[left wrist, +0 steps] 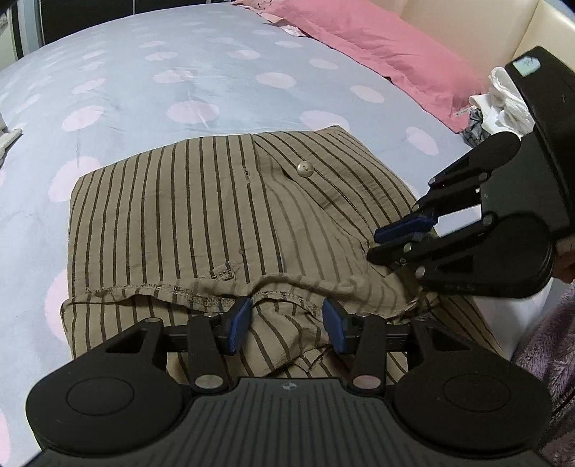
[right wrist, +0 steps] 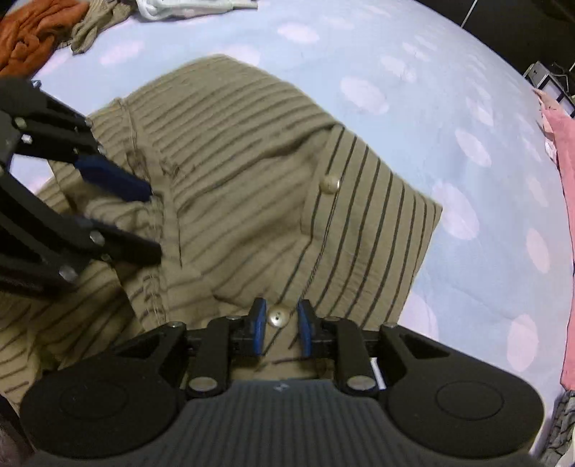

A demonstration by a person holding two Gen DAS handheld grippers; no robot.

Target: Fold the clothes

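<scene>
A tan shirt with dark stripes and pale buttons (left wrist: 201,222) lies partly folded on the bed; it also shows in the right wrist view (right wrist: 244,172). My left gripper (left wrist: 287,323) is open, its blue pads either side of a raised fold at the shirt's near hem. My right gripper (right wrist: 282,325) is open with a narrow gap over a button on the shirt's placket. In the left wrist view the right gripper (left wrist: 391,244) comes in from the right onto the shirt's edge. In the right wrist view the left gripper (right wrist: 143,219) reaches in from the left.
The bed has a light blue sheet with pink dots (left wrist: 179,79). A pink pillow (left wrist: 377,46) lies at the far right by a cream headboard. White cloth (left wrist: 503,100) is piled by it. An orange garment (right wrist: 28,28) and other clothes (right wrist: 97,25) lie at the far end.
</scene>
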